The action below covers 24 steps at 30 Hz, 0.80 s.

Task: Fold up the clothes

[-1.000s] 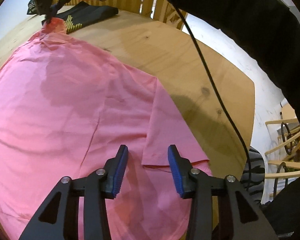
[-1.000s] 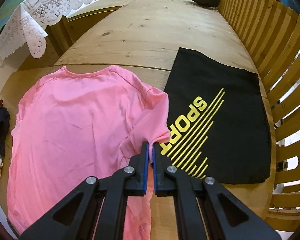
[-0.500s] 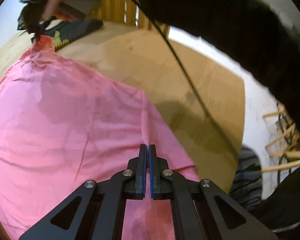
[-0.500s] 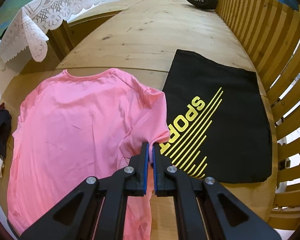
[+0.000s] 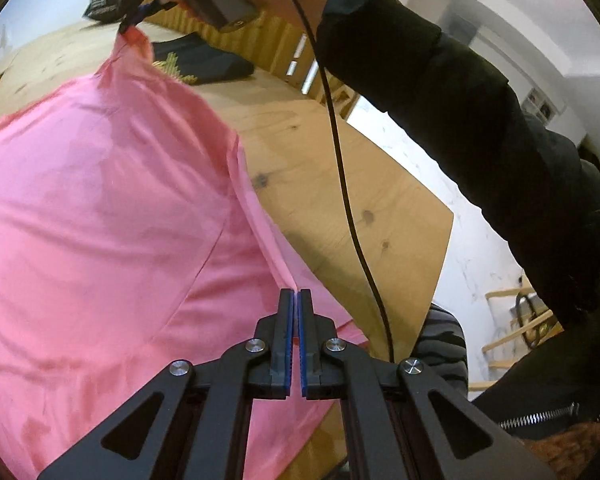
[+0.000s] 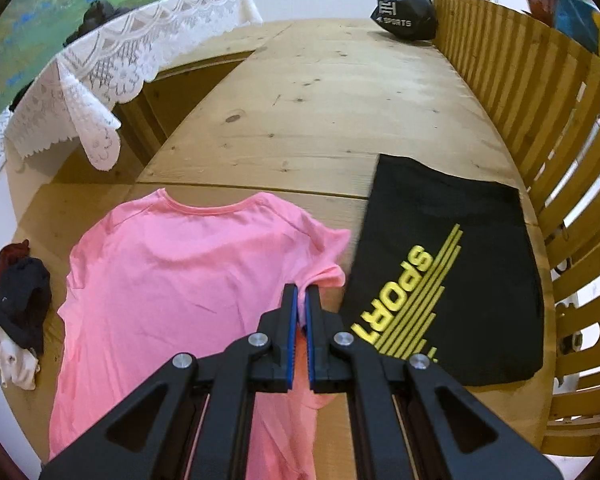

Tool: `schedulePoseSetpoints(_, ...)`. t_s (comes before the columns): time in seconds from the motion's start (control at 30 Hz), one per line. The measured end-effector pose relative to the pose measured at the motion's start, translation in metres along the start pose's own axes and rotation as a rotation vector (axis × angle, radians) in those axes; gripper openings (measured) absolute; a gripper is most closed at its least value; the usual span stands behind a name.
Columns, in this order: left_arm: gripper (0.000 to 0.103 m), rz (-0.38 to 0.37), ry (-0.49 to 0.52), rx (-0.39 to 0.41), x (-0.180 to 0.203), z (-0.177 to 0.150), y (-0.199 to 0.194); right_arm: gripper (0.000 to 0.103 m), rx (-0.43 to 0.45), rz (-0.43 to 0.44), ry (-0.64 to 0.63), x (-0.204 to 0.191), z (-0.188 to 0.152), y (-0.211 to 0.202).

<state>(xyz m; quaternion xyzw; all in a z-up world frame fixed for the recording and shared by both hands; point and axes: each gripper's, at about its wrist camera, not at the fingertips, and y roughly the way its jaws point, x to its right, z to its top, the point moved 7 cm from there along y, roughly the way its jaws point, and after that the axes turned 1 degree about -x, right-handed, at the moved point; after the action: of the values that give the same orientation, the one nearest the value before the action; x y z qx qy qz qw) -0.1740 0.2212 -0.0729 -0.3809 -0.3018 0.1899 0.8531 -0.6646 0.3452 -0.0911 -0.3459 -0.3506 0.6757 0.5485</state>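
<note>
A pink T-shirt [image 6: 180,272] lies spread on the round wooden table [image 6: 320,112], neck toward the far side. My right gripper [image 6: 301,294] is shut on its right edge near the sleeve and holds that edge lifted. In the left wrist view my left gripper [image 5: 296,294] is shut on the same side edge of the pink T-shirt [image 5: 100,208] nearer the hem, with the cloth pulled taut between the two grips. The right gripper [image 5: 134,28] shows there at the top, in a person's hand, pinching the pink cloth.
A folded black garment [image 6: 452,276] with yellow "SPORT" print lies right of the shirt. A dark crumpled cloth pile [image 6: 18,312] sits at the left table edge, a black sports bag [image 6: 406,12] at the far end. A wooden slatted backrest [image 6: 540,120] borders the right. A cable [image 5: 340,168] hangs across.
My left gripper went from open to shut on the shirt's side edge and lifted it. The right gripper rose a little with its edge, so the cloth now stretches between them.
</note>
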Motion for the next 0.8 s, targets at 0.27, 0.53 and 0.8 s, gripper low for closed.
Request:
schedulePoseSetpoints(0.27,0.002,-0.040,-0.116,0.012,-0.025,-0.034,-0.018,0.004,-0.130,-0.052,-0.187,-0.093,-0.010,0.053)
schedulePoseSetpoints(0.53,0.002,-0.051,-0.132,-0.039,-0.024,-0.055,-0.011,0.011,-0.173,-0.015,-0.281,-0.135,-0.025,0.054)
schedulePoseSetpoints(0.8,0.002,-0.088,-0.089,-0.050,-0.001,-0.064,-0.014,0.040,-0.130,0.040,-0.264,-0.129,-0.027,0.008)
